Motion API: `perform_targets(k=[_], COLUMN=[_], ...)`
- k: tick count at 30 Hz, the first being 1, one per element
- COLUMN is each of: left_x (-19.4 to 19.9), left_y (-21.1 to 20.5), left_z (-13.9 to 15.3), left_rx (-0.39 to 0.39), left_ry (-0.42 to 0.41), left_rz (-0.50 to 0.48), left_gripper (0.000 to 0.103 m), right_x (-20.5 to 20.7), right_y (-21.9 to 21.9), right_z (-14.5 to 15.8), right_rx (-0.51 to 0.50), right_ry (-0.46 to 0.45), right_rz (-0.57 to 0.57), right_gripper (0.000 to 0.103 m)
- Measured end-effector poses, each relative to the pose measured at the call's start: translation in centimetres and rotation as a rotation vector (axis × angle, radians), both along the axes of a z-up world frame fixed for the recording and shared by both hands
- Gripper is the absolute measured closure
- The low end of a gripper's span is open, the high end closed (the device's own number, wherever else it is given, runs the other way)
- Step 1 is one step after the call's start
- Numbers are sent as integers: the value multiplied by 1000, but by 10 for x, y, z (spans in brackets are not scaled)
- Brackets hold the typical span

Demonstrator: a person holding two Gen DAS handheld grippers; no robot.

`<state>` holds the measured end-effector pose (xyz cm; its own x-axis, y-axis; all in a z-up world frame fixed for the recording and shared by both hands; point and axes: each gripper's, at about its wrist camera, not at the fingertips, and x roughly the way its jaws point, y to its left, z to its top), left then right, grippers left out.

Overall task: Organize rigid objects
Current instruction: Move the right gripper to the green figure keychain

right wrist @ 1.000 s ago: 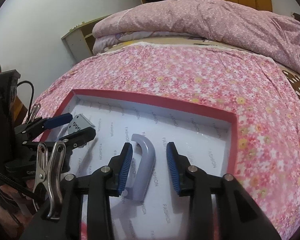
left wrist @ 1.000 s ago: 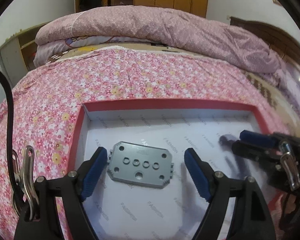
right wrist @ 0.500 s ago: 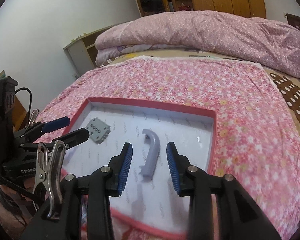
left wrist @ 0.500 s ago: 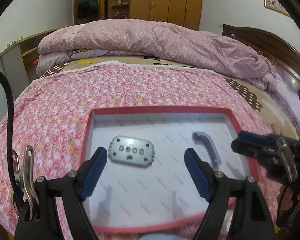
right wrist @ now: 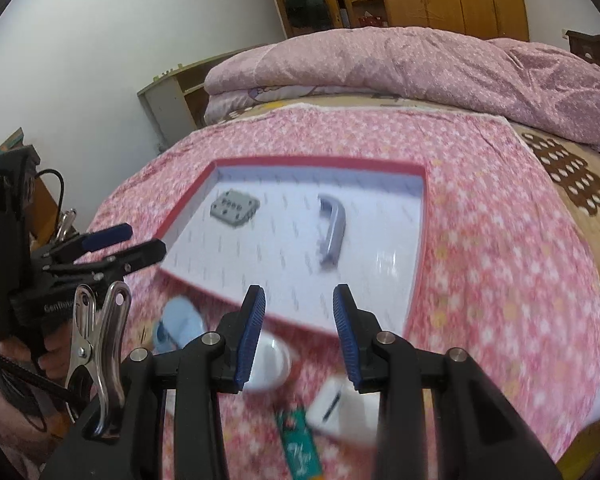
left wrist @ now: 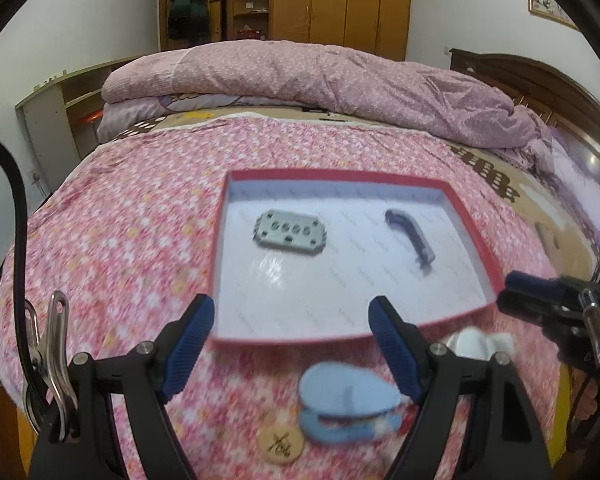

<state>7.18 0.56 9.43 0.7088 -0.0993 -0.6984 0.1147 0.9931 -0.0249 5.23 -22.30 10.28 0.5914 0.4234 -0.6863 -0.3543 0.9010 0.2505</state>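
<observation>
A red-rimmed box (left wrist: pixel 478 240) (right wrist: pixel 418 264) with a white floor lies on the flowered bedspread. Inside it rest a grey plate with holes (left wrist: pixel 290 232) (right wrist: pixel 235 207) on the left and a grey curved handle (left wrist: pixel 412 236) (right wrist: pixel 332 224) on the right. My left gripper (left wrist: pixel 290 350) hangs open and empty, back from the box's near rim. My right gripper (right wrist: pixel 298 334) is also open with nothing between its pads, near the box's front edge. Each gripper shows at the side of the other's view.
In front of the box lie a light blue oval case (left wrist: pixel 348 404) (right wrist: pixel 178 326), a round wooden token (left wrist: pixel 280 444), a white round object (right wrist: pixel 270 360), a white box-like object (right wrist: pixel 340 408) and a green tag (right wrist: pixel 298 440). A folded pink quilt (left wrist: pixel 320 76) lies at the bed's far end.
Both grippers have pulled back and up from inside the box, leaving the plate and handle on its floor. The small objects in front of the box have come into view.
</observation>
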Motion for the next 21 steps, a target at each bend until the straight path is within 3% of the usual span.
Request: perform_targets(k=[13,21], left_x=[-42,-67], left_y=[15,8], left_z=[-16,-24], left_rx=[-27,-43], left_ry=[36,62], left_rz=[12,-20], left_gripper=[20,20], right_x=[-56,-94], right_y=[-15,-23], right_z=[-16,-26], right_rx=[-1,-57], right_ry=[37,61], right_rz=[-39,-55], right_gripper=[66,66])
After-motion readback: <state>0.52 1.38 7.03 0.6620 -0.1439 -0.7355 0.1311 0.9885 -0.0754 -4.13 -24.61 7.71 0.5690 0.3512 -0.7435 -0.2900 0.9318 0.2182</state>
